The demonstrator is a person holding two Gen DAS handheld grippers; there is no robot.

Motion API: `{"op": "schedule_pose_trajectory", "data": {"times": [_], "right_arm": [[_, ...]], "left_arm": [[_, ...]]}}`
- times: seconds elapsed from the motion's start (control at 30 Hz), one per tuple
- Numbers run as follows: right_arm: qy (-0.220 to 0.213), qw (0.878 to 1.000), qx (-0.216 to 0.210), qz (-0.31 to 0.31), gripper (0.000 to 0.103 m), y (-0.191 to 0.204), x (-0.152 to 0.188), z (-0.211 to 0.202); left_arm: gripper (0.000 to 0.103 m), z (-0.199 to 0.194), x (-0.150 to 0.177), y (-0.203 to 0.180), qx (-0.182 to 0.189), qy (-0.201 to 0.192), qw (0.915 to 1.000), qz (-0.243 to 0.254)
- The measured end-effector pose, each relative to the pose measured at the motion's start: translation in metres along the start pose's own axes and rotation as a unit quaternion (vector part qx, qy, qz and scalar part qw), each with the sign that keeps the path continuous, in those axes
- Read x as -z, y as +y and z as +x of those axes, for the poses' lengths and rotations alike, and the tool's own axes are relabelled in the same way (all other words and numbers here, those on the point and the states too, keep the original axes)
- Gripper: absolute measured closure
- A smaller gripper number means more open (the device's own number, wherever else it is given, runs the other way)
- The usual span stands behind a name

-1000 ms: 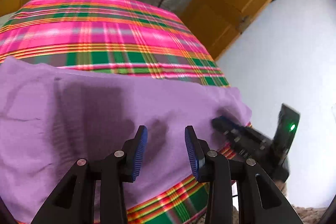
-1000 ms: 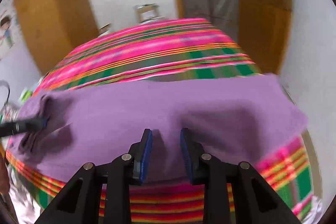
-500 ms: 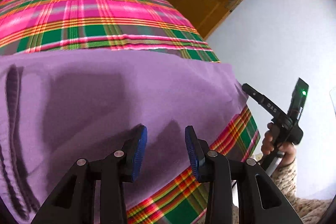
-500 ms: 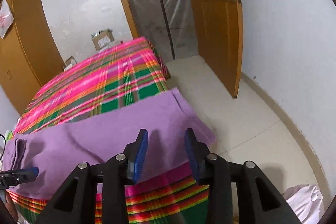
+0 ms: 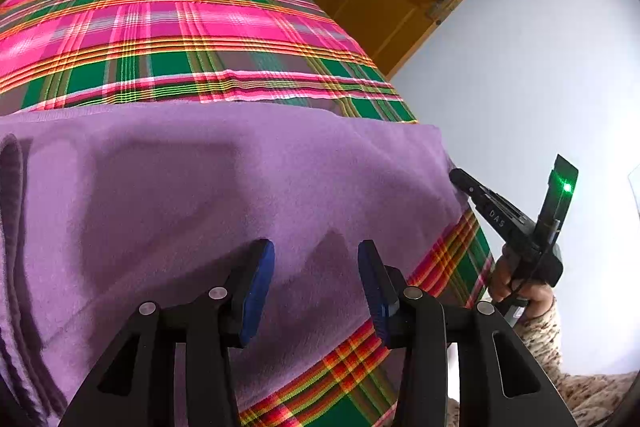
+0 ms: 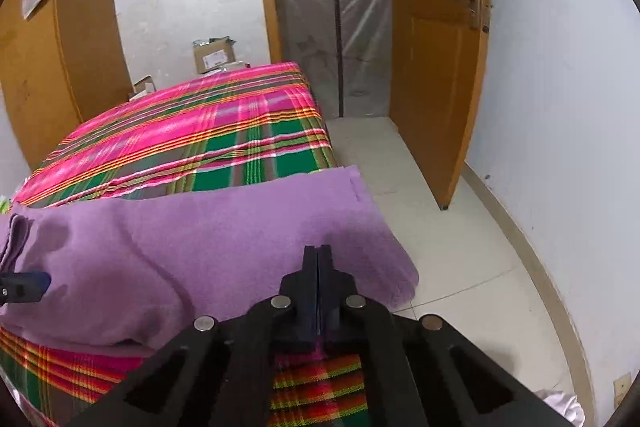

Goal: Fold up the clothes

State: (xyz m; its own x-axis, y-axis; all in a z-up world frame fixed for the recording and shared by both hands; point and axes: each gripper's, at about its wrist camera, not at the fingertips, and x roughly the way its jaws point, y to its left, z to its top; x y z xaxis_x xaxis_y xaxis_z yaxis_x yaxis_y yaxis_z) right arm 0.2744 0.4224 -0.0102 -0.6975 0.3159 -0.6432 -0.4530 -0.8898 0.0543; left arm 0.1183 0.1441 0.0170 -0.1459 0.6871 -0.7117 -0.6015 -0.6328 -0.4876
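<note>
A purple garment (image 5: 224, 195) lies flat across the near end of a bed with a pink and green plaid cover (image 5: 168, 27). Its ribbed neck edge (image 5: 12, 211) is at the far left. My left gripper (image 5: 316, 255) hovers open just above the garment's near edge with nothing between its pads. In the right wrist view the garment (image 6: 208, 235) overhangs the bed's right side. My right gripper (image 6: 318, 254) is shut on its near right edge. The left wrist view shows that right gripper (image 5: 496, 215) held by a hand (image 5: 520, 293), its tip touching the garment's right border. The left fingertip (image 6: 28, 285) shows at the far left.
An open wooden door (image 6: 440, 47) and a plastic-covered doorway (image 6: 332, 7) stand beyond the bed. Cardboard boxes (image 6: 212, 55) sit at the bed's far end. Tiled floor (image 6: 460, 247) runs along the bed's right side, with a pale cloth (image 6: 560, 407) on it. A wooden wardrobe (image 6: 40, 87) stands left.
My right gripper was open and raised half a second ago; it has come down to the garment's right edge and shut. The left gripper stays open over the garment.
</note>
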Motion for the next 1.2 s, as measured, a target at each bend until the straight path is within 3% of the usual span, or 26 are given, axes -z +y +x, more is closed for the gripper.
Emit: {"op": "schedule_pose_trajectory", "data": {"times": [0.13, 0.2, 0.27, 0.3, 0.33, 0.5, 0.6, 0.87, 1.07, 1.2], "right_arm": [[-0.018, 0.999, 0.017, 0.035, 0.102, -0.022, -0.009, -0.006], [0.004, 0.998, -0.008, 0.057, 0.101, -0.035, -0.010, 0.000], [0.025, 0.996, -0.038, 0.074, 0.088, -0.042, -0.009, 0.006], [0.032, 0.995, -0.048, 0.079, 0.073, -0.044, -0.008, 0.008], [0.034, 0.995, -0.051, 0.080, 0.066, -0.043, -0.006, 0.010], [0.027, 0.997, -0.040, 0.058, 0.069, -0.032, 0.000, 0.009], [0.014, 0.999, -0.017, 0.033, 0.091, -0.025, 0.001, 0.004], [-0.008, 0.998, -0.043, 0.036, 0.098, -0.030, -0.008, -0.002], [-0.029, 0.999, -0.023, 0.031, 0.099, -0.039, -0.027, -0.005], [0.006, 0.999, -0.023, 0.037, 0.099, -0.043, -0.023, 0.007]], "left_arm": [[0.055, 0.001, 0.000, -0.001, 0.000, -0.003, 1.0000, 0.000], [0.055, 0.001, 0.000, -0.001, -0.001, -0.004, 1.0000, 0.000], [0.055, 0.001, 0.000, -0.001, 0.000, -0.004, 1.0000, -0.001], [0.055, 0.001, 0.000, -0.001, 0.000, -0.004, 1.0000, -0.001], [0.055, 0.001, -0.001, -0.001, -0.001, -0.004, 1.0000, -0.001], [0.055, 0.005, -0.002, -0.008, -0.014, -0.003, 0.9998, 0.013], [0.055, 0.007, -0.003, -0.012, -0.024, -0.003, 0.9994, 0.023], [0.052, 0.015, -0.006, -0.020, -0.027, -0.001, 0.9990, 0.034], [0.052, 0.017, -0.007, -0.023, -0.032, 0.000, 0.9988, 0.037], [0.052, 0.018, -0.007, -0.025, -0.035, 0.001, 0.9986, 0.040]]}}
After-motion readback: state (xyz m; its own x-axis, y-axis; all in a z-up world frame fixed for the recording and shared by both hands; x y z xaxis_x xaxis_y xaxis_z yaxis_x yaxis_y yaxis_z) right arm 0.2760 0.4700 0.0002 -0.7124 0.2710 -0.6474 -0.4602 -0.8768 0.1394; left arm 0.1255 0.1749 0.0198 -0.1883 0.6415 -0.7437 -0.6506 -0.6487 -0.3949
